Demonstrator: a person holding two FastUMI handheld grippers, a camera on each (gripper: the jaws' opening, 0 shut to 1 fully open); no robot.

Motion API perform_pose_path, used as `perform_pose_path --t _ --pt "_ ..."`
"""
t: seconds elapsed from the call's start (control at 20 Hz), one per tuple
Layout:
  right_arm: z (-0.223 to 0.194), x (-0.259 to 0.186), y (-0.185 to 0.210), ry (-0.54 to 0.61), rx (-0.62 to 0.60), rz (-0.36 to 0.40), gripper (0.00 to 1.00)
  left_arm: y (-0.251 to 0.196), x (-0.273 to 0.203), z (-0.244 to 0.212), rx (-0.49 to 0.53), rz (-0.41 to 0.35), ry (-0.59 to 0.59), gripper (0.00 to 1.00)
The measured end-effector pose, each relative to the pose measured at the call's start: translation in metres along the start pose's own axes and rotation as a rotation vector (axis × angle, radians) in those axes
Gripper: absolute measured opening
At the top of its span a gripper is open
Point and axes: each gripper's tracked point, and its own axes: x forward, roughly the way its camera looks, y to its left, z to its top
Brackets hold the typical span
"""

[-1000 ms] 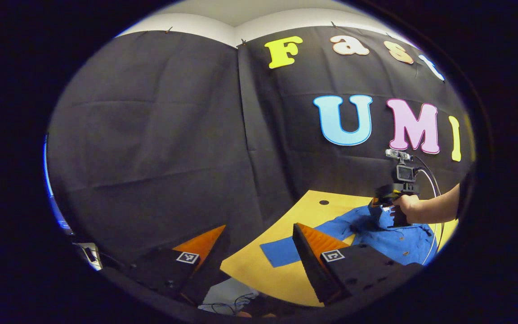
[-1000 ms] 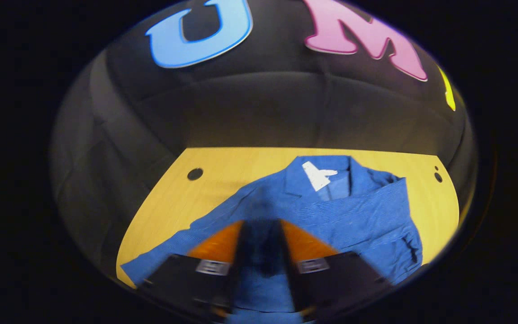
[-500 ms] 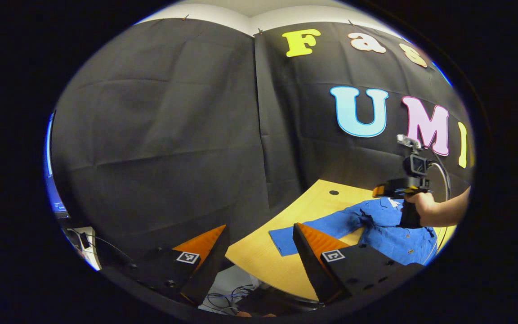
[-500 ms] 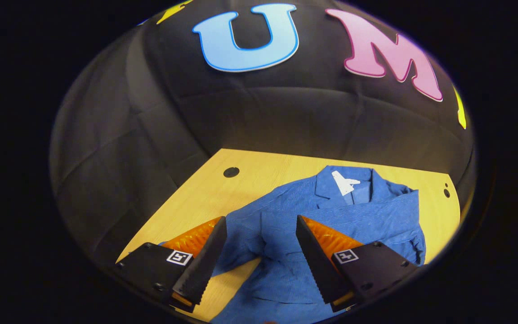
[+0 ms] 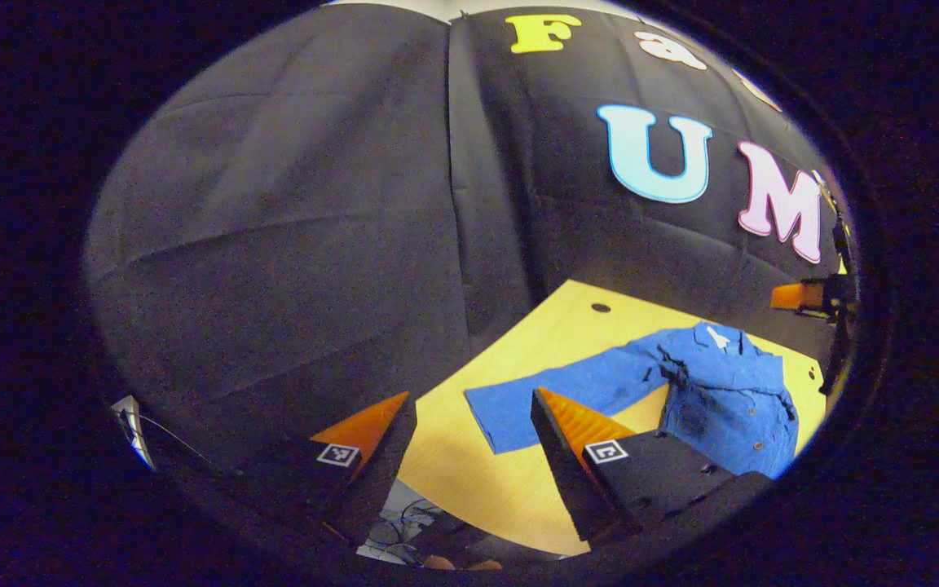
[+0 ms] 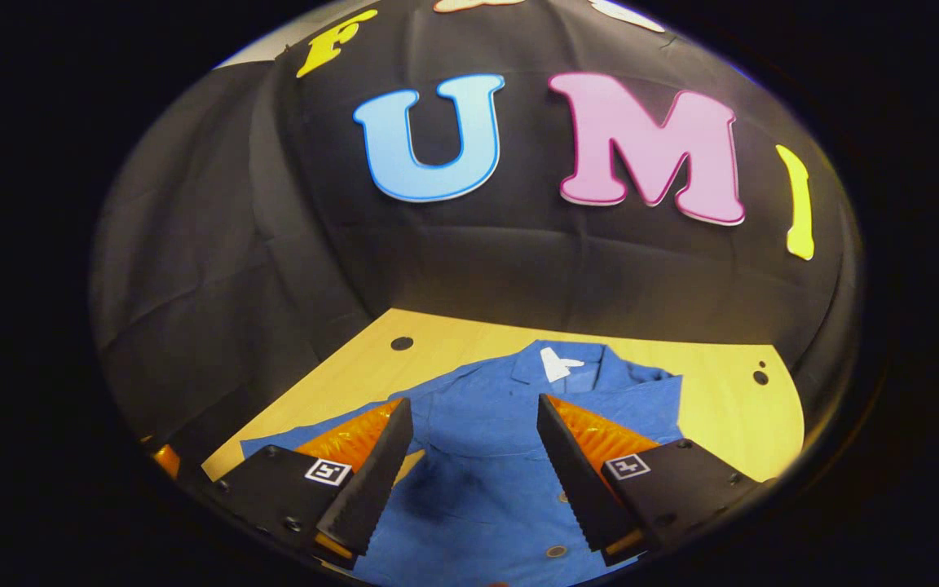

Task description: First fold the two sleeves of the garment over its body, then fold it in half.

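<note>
Two grippers are raised above a yellow wood-grain table (image 6: 706, 408) enclosed by black cloth (image 5: 290, 244) hanging as the booth wall behind it and along its left side. The tabletop carries a round dark hole (image 6: 402, 343) near its far left corner and a smaller pair of holes near its far right corner. Past the near left edge of the table, in the left gripper view, cables (image 5: 404, 522) lie on a pale floor.

One blue garment (image 6: 502, 456), a buttoned shirt, lies flat on the table. Its collar (image 6: 559, 363), with a white tag inside, points toward the back wall; the hem faces the near edge, so the long axis of the body runs front to back. One sleeve (image 5: 559, 395) stretches straight out to the left across the bare table, its cuff near the table's left edge. The other sleeve lies folded across the chest.

Left gripper (image 5: 469, 456): fingers spread apart, nothing between them, held off the near left corner of the table and clear of the cloth.

Right gripper (image 6: 469, 473): fingers spread apart, nothing between them, positioned above the shirt body without touching it. Part of it is also seen at the far right edge of the left gripper view.
</note>
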Motion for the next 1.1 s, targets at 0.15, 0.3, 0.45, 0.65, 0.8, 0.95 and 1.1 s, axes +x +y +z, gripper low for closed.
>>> perform_pose_path --t 0.15,0.3,0.45,0.65,0.8,0.95,1.1 --pt "0.016 -0.033 -0.020 -0.050 0.031 -0.028 0.97 -0.014 0.041 -0.014 0.048 -0.017 0.034 0.83" --pt "0.020 -0.061 -0.043 -0.066 0.015 -0.056 0.97 -0.025 0.085 -0.028 0.041 0.036 0.114 0.83" --pt "0.014 -0.081 -0.067 -0.066 0.007 -0.097 0.97 -0.034 0.103 -0.059 -0.036 0.070 0.246 0.83" --pt "0.001 -0.101 -0.098 -0.047 0.090 -0.152 0.96 -0.031 0.122 -0.089 -0.084 0.123 0.356 0.83" --pt "0.000 -0.112 -0.119 -0.062 0.111 -0.193 0.97 -0.033 0.131 -0.091 -0.081 0.122 0.365 0.83" --pt "-0.007 -0.122 -0.132 -0.062 0.092 -0.214 0.96 -0.036 0.130 -0.088 -0.076 0.108 0.367 0.83" --pt "-0.017 -0.131 -0.139 -0.055 0.105 -0.222 0.96 -0.042 0.133 -0.086 -0.052 0.073 0.382 0.70"
